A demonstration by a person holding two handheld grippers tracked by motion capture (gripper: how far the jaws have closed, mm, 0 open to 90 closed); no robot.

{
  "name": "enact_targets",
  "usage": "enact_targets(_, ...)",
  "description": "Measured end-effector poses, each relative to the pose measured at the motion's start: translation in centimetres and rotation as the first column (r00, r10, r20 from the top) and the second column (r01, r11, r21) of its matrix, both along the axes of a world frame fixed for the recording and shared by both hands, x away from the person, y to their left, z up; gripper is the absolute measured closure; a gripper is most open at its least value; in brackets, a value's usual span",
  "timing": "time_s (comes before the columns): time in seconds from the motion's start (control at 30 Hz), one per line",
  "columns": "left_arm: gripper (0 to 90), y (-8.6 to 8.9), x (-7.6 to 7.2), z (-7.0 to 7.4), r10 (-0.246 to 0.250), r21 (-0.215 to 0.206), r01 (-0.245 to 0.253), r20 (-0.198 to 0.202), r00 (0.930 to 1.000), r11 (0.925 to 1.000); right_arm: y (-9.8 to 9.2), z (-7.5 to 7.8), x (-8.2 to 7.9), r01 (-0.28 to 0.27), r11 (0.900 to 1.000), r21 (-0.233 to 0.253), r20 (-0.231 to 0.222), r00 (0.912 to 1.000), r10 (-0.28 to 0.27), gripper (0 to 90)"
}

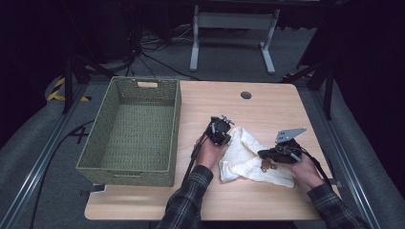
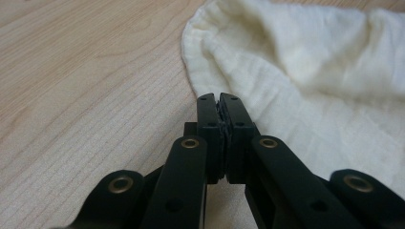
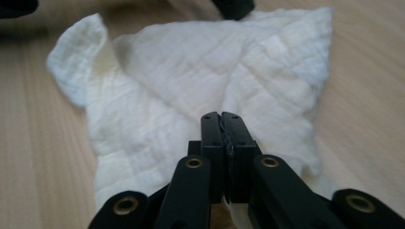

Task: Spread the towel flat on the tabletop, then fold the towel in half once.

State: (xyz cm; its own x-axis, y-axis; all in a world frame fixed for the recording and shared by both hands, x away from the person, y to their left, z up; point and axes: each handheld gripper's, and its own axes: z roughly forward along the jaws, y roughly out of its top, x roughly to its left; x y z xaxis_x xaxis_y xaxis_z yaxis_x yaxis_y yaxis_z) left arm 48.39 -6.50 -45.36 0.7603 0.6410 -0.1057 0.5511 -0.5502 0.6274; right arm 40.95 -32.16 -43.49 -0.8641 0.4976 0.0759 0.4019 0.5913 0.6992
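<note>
A crumpled white cloth (image 1: 244,153) lies on the wooden table (image 1: 267,102), between the two hands. My left gripper (image 1: 223,138) is at the cloth's left edge with its jaws pressed together; in the left gripper view its tips (image 2: 219,98) sit just over the hem of the cloth (image 2: 305,71), and nothing shows between them. My right gripper (image 1: 263,160) hovers over the right part of the cloth, pointing left. In the right gripper view its jaws (image 3: 222,117) are also shut, above the folded cloth (image 3: 162,81), with no fabric visibly pinched.
A green woven basket (image 1: 177,129) stands empty on the left part of the table, close to the left hand. A round cable hole (image 1: 246,95) sits near the far edge. A table frame (image 1: 232,28) stands on the floor beyond.
</note>
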Motion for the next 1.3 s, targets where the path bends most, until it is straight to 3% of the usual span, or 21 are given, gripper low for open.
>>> enact_targets(0.1,87.9,0.0,0.0,0.0,0.000,0.002,0.000,-0.002,1.0000,1.0000,-0.1,0.6,-0.4,-0.011,1.000,0.015,0.019,0.9998,0.011,81.4)
enact_targets(0.2,88.0,0.0,0.0,0.0,0.000,-0.001,0.000,-0.001,1.0000,1.0000,-0.9,2.1,0.1,0.039,0.998,0.051,0.064,0.9971,-0.042,79.4)
enact_targets(0.3,88.0,0.0,0.0,0.0,-0.001,-0.001,0.001,-0.001,1.0000,1.0000,-1.8,2.7,1.3,0.094,0.994,0.063,0.077,0.9921,-0.099,78.2)
enact_targets(0.4,88.0,0.0,0.0,0.0,-0.001,-0.002,0.001,0.000,1.0000,1.0000,-2.5,2.4,2.7,0.143,0.988,0.062,0.069,0.9867,-0.147,75.5)
enact_targets(0.47,88.0,0.0,0.0,0.0,-0.001,-0.002,0.001,0.001,1.0000,1.0000,-2.7,1.6,3.4,0.156,0.986,0.059,0.038,0.9867,-0.158,73.4)
enact_targets(0.57,88.0,0.0,0.0,-0.1,0.001,-0.007,-0.001,0.002,1.0000,1.0000,-2.7,0.8,3.9,0.162,0.985,0.062,0.007,0.9866,-0.163,69.5)
enact_targets(0.7,88.0,0.0,0.0,0.0,-0.001,-0.003,0.001,0.001,1.0000,1.0000,-1.9,0.3,4.3,0.145,0.987,0.069,-0.001,0.9894,-0.145,67.7)
enact_targets(0.9,88.0,0.1,0.1,-0.1,0.000,-0.007,0.000,0.000,1.0000,1.0000,-1.3,-0.9,4.9,0.137,0.990,0.037,-0.040,0.9900,-0.136,74.9)
enact_targets(0.97,88.1,0.1,0.1,-0.1,0.000,-0.010,0.000,0.000,1.0000,0.9999,-1.2,-1.2,4.9,0.122,0.992,0.020,-0.055,0.9911,-0.121,83.9)
enact_targets(1.13,88.1,0.2,0.2,-0.1,0.011,-0.031,-0.012,-0.012,0.9999,0.9995,-1.4,-0.4,4.7,0.128,0.991,0.027,-0.007,0.9918,-0.127,89.4)
enact_targets(1.3,88.1,0.4,0.5,0.9,0.024,-0.056,-0.024,0.009,0.9997,0.9981,-2.3,0.3,4.7,0.159,0.986,0.046,0.025,0.9867,-0.161,89.7)
